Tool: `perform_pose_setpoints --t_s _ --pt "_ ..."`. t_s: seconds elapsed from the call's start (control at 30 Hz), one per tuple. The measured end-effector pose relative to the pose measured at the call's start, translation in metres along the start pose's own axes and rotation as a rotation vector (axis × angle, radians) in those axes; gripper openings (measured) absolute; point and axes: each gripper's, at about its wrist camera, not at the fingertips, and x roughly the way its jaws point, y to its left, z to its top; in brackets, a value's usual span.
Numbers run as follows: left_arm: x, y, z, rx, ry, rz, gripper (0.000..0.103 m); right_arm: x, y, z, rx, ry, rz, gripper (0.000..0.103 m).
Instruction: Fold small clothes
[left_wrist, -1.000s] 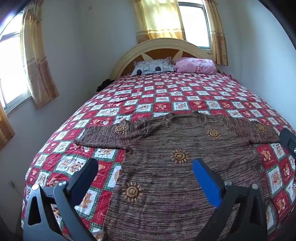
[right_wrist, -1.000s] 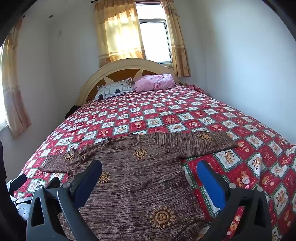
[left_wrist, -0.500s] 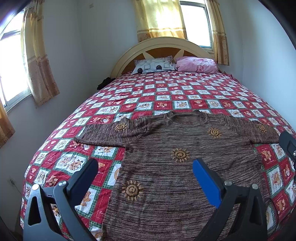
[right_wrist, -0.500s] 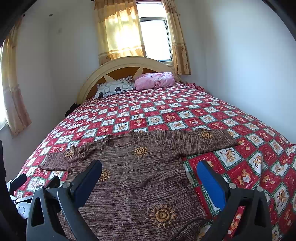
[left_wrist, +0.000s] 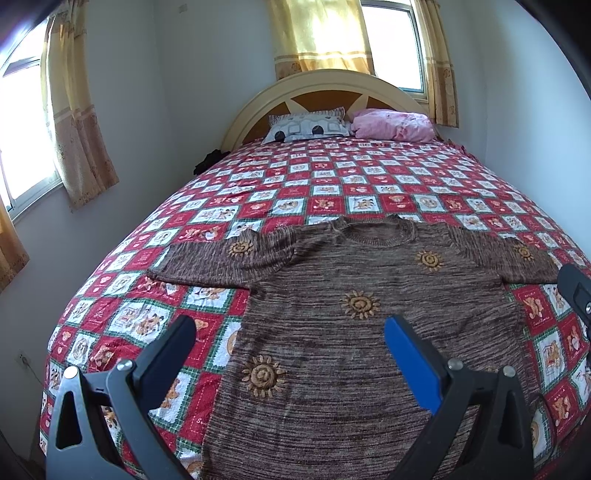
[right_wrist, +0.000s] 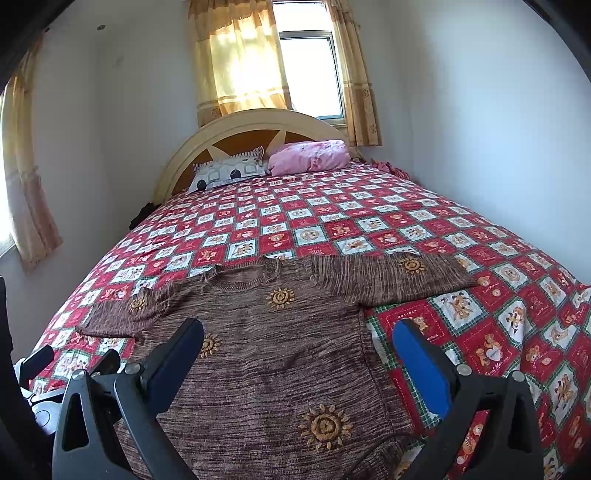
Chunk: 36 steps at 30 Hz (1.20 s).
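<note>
A brown knitted sweater (left_wrist: 354, 332) with orange sun motifs lies flat, front up, on the bed, both sleeves spread sideways; it also shows in the right wrist view (right_wrist: 273, 354). My left gripper (left_wrist: 290, 332) is open and empty, held above the sweater's lower left body. My right gripper (right_wrist: 297, 338) is open and empty, above the sweater's lower right body near its side edge. The left gripper's body (right_wrist: 40, 373) shows at the left edge of the right wrist view. The sweater's hem is hidden below both views.
The bed carries a red, white and green patchwork quilt (left_wrist: 332, 184). A patterned pillow (left_wrist: 306, 127) and a pink pillow (left_wrist: 391, 125) lie by the curved headboard (left_wrist: 321, 85). Walls stand close on the left and right. Curtained windows are behind and to the left.
Both grippers have risen and pulled back slightly, so the bed sits a little lower in both views. The sweater has not moved. Both grippers stay open.
</note>
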Motion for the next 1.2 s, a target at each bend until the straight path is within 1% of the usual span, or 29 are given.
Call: perform_pose_setpoints --t_s 0.53,0.9,1.2 --pt "0.009 -0.003 -0.005 0.001 0.016 0.003 0.103 0.011 -0.002 -0.002 0.002 0.027 -0.004 0.102" --pt "0.030 -0.002 -0.004 -0.002 0.057 0.001 0.103 0.034 0.001 -0.006 0.005 0.065 -0.006 0.102" --pt "0.059 0.002 -0.002 0.002 0.092 0.014 0.103 0.059 0.008 -0.003 -0.012 0.091 -0.011 0.102"
